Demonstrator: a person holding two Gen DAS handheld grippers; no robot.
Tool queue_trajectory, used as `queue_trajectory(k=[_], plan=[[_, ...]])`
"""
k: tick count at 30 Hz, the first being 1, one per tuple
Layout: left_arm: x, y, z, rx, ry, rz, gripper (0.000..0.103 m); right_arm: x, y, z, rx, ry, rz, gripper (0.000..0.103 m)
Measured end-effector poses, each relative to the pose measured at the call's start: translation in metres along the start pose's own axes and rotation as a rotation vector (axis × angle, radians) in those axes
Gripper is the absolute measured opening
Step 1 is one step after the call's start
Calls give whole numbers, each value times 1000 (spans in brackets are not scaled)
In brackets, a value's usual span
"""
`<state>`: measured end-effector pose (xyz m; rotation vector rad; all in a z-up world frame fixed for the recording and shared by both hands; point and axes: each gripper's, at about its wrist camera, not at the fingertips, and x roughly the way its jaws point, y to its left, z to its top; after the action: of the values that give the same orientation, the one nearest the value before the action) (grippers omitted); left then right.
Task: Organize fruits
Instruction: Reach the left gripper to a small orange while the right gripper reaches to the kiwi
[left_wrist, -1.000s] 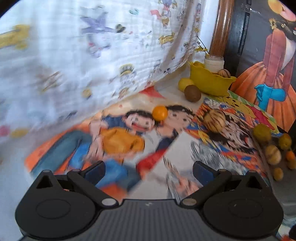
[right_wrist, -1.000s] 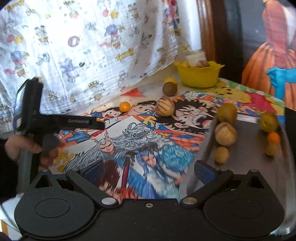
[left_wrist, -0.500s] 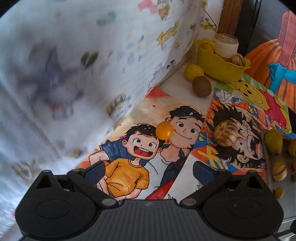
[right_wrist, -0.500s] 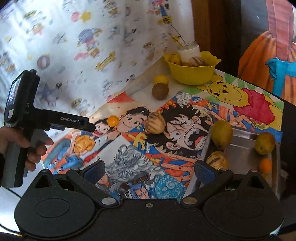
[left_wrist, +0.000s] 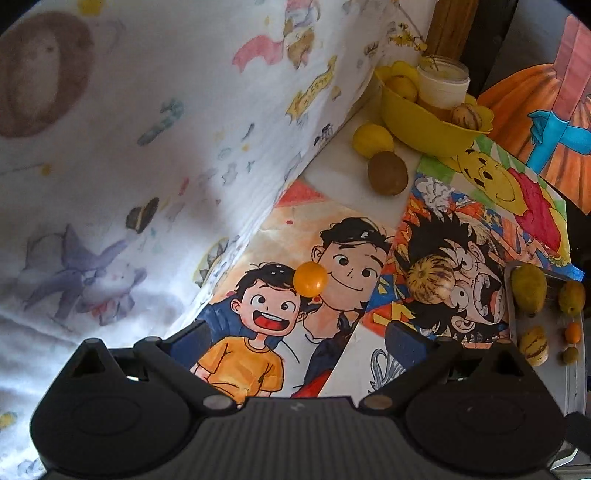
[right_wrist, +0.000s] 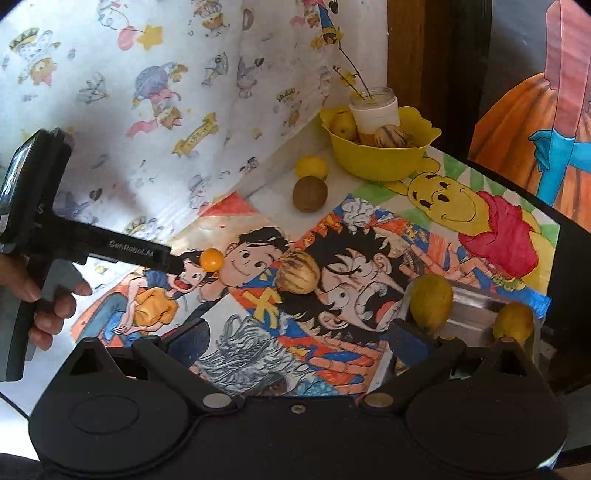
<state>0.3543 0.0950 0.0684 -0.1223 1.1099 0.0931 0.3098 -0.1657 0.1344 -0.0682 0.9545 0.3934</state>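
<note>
Fruits are lying scattered: a small orange fruit (left_wrist: 310, 278) is sitting on the drawings ahead of the left gripper (left_wrist: 295, 338), whose jaws are standing spread and empty. The right gripper (right_wrist: 295, 338) is hovering spread too, near the metal tray (right_wrist: 476, 295).

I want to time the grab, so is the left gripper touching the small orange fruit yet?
Apart. In the left wrist view, the left gripper is open, and bare drawing shows between its fingertips and the small orange fruit ahead.

Cartoon-print cloth (left_wrist: 155, 122) hanging behind, coloured cartoon drawings (right_wrist: 332, 258) covering the table, jar (right_wrist: 375, 110) holding twigs
</note>
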Motion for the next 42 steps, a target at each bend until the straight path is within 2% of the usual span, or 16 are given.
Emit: queue_trajectory(k=[5, 8, 13, 16, 22, 27, 34, 37, 42], plan=[[18, 7, 0, -32, 18, -26, 102, 14, -13, 18, -41, -6, -27, 102], [33, 10, -2, -54, 22, -23, 102, 34, -26, 41, -44, -22, -21, 102], [55, 8, -2, -72, 0, -1, 102, 77, -39, 84, -26, -44, 19, 102], [67, 6, 1, -83, 14, -4, 102, 99, -36, 104, -38, -55, 40, 102], [82, 4, 8, -80, 16, -8, 102, 132, -30, 124, -77, -42, 82, 102], [91, 2, 10, -84, 12, -6, 102, 175, -38, 141, -54, -6, 136, 102], [102, -9, 7, -48, 1, -1, 89, 243, -43, 158, -4, 58, 167, 95], [106, -11, 7, -45, -4, 1, 81, 263, -42, 159, 0, 68, 170, 94], [109, -17, 9, -26, -40, 24, 73, 284, -36, 161, -24, 90, 169, 88]])
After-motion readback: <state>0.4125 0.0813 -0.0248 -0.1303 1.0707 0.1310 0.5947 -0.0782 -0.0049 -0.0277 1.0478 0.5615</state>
